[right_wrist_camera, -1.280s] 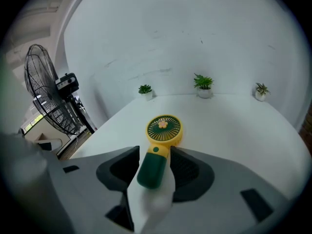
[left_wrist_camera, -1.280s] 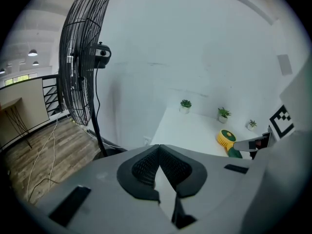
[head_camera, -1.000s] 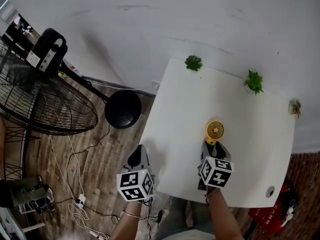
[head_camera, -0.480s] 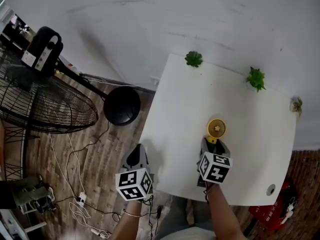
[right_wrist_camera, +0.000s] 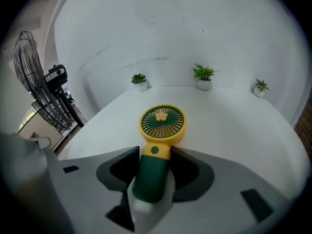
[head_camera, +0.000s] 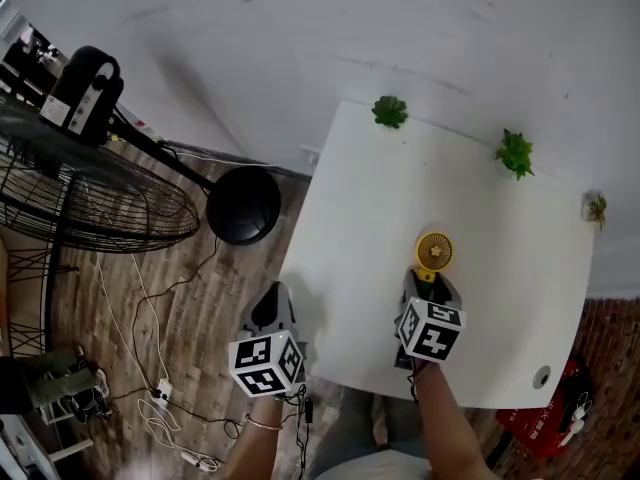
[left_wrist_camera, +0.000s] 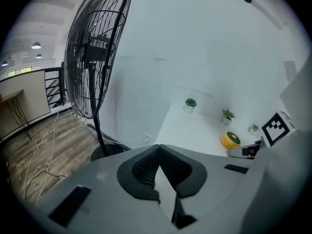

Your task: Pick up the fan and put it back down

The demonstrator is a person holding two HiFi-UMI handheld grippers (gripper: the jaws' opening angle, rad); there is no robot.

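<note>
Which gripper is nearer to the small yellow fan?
Right. The right gripper holds the fan by its green handle; the left gripper hangs shut off the left edge of the table.

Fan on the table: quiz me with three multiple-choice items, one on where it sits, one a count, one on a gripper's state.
1. Where is the fan's green handle?
A. Between the right gripper's jaws
B. Between the left gripper's jaws
C. On the wooden floor

2. How many potted plants stand on the table?
A. Two
B. Three
C. Five

3. How do the left gripper's jaws stand?
A. Wide apart
B. Closed on the fan
C. Together, empty

Answers:
1 A, the right gripper view shows the pads flanking the handle.
2 B, three line the far edge.
3 C, its pads meet with nothing between.
</note>
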